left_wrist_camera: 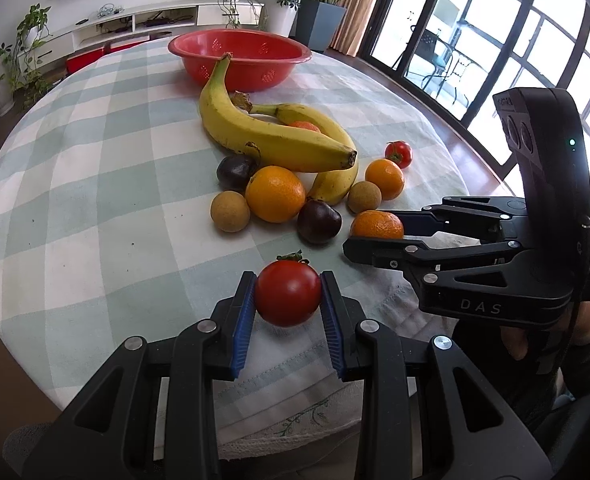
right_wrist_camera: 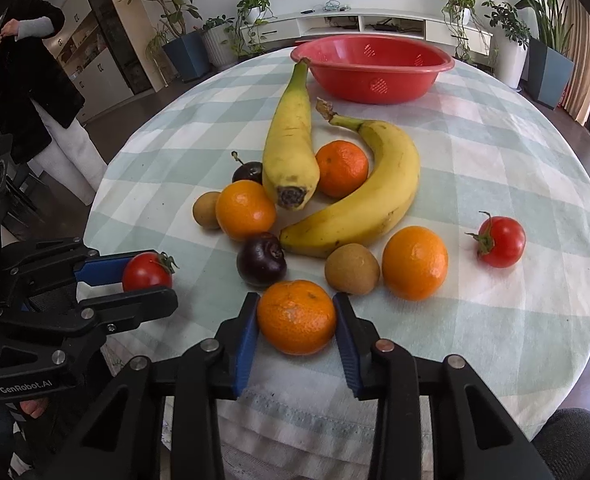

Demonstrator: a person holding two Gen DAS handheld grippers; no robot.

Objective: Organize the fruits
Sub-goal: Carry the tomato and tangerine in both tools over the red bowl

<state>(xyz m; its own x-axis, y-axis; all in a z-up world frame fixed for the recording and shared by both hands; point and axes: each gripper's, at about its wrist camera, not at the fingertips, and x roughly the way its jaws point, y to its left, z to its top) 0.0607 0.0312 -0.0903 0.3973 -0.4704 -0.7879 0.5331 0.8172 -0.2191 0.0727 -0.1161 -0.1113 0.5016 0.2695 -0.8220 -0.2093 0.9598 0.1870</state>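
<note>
My left gripper (left_wrist_camera: 287, 280) is shut on a red tomato (left_wrist_camera: 288, 298), held just above the checked tablecloth near the front edge. To its right, my right gripper (right_wrist_camera: 297, 300) is shut on a tangerine (right_wrist_camera: 297, 316), its blue pads pressing both sides while the fruit rests on the cloth. Behind them lies a pile of two bananas (right_wrist_camera: 291, 140), more oranges (right_wrist_camera: 415, 262), two dark purple fruits (right_wrist_camera: 261, 260) and brown round fruits (right_wrist_camera: 351, 268). A second tomato (right_wrist_camera: 501, 242) sits apart on the right. A red perforated bowl (right_wrist_camera: 359, 88) stands at the far side, with nothing visible in it.
The round table (left_wrist_camera: 75, 168) drops off close in front of both grippers. A person in a dark coat (right_wrist_camera: 27, 80) stands on the floor beyond the table's left side. Potted plants and a white cabinet line the far wall; glass doors are to the right.
</note>
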